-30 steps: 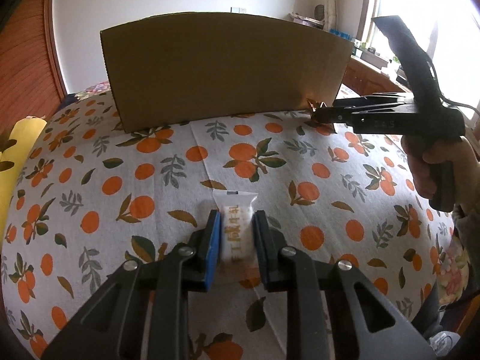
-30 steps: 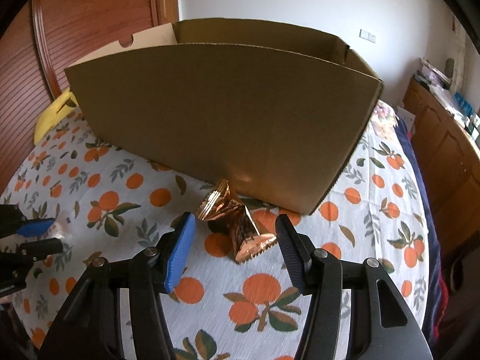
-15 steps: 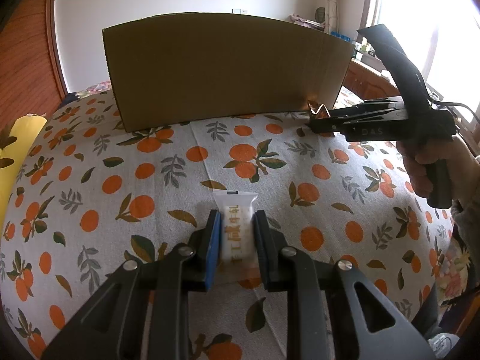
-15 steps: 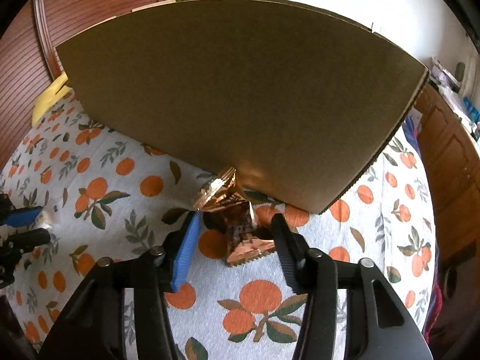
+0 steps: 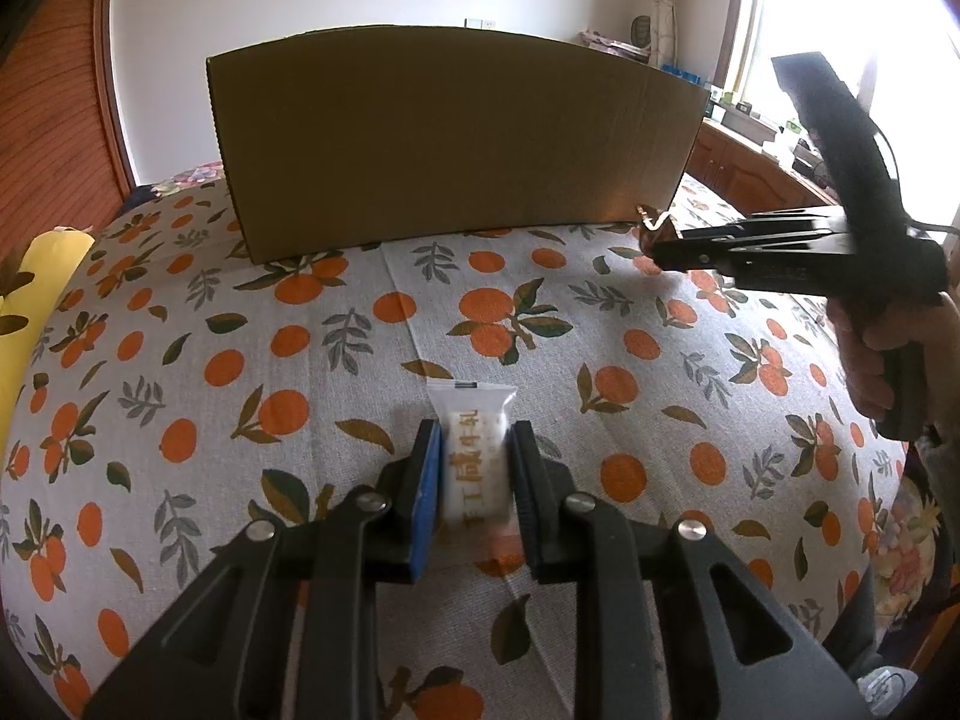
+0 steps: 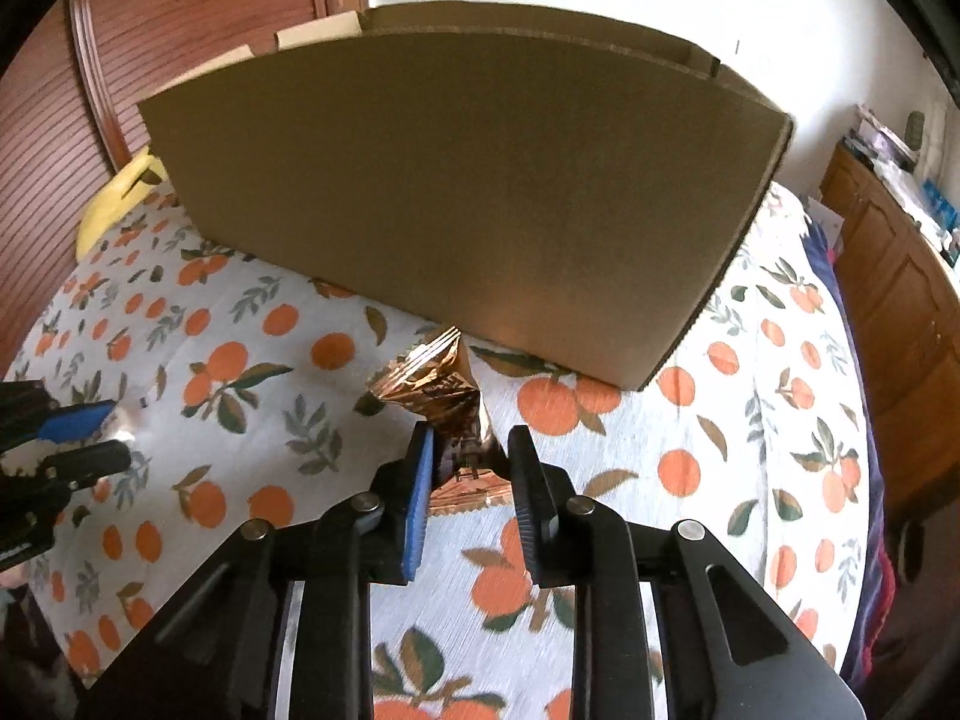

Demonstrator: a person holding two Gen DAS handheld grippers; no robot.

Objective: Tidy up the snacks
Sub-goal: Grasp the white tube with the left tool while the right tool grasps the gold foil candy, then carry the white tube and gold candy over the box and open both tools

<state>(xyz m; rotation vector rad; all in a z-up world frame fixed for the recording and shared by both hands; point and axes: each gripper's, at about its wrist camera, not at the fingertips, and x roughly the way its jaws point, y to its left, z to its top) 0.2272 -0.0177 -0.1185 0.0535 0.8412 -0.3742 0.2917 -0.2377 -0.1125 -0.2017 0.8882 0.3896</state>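
Now left gripper (image 5: 474,468) clamped on white snack packet (image 5: 473,456), packet resting on orange-print cloth (image 5: 300,360), near side. Right gripper (image 6: 471,474) closing around copper foil snack (image 6: 447,396); blue pad touches foil, black pad just beside. Foil snack lies just before cardboard box (image 6: 468,192), far right.
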